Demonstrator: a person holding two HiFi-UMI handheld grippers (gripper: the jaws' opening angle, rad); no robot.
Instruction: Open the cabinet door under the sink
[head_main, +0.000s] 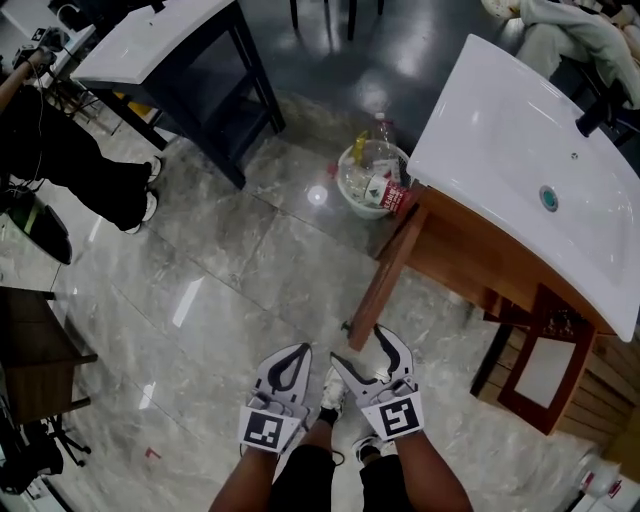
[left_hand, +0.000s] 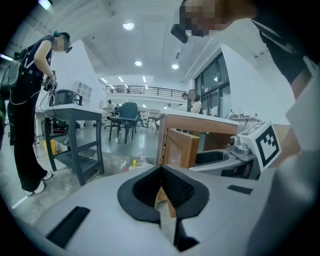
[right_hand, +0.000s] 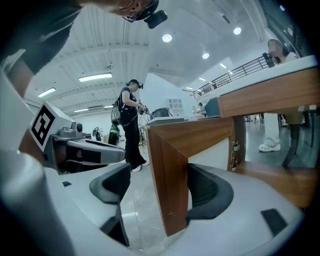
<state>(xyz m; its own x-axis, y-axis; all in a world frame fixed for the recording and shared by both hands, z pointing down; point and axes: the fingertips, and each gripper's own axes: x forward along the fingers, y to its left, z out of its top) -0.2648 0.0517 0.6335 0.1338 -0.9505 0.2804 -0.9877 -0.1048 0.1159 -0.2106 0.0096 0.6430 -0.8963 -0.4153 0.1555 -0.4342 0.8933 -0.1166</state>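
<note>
the right tool (right_hand: 162, 186) stands wide, its two dark pads well apart, and the free edge of the cabinet door (right_hand: 170, 150) sits between them: the wood lies close against the pad on the right of the right gripper view, while the other pad (right_hand: 116, 183) stands clear of it. in the head view this tool (head_main: 357, 343) is at the low outer corner of the door (head_main: 385, 275), which hangs swung out from the wooden cabinet (head_main: 470, 250) at an angle, so it is already partly open. the left tool (left_hand: 161, 170) is closed, its tips meeting with nothing gripped between them; it hovers just beside the right one, to its left (head_main: 300, 350), apart from the door, which shows beyond it as a pale brown panel (left_hand: 178, 147). above the cabinet lies the white sink (head_main: 520, 150) with its round drain. on the grey tiled floor (head_main: 230, 290) near the cabinet's far corner stands a pale bowl of rubbish (head_main: 372, 180). farther off is a dark-framed table (head_main: 150, 40) with a white top, and a person in black (head_main: 70, 160) stands at its left.
</note>
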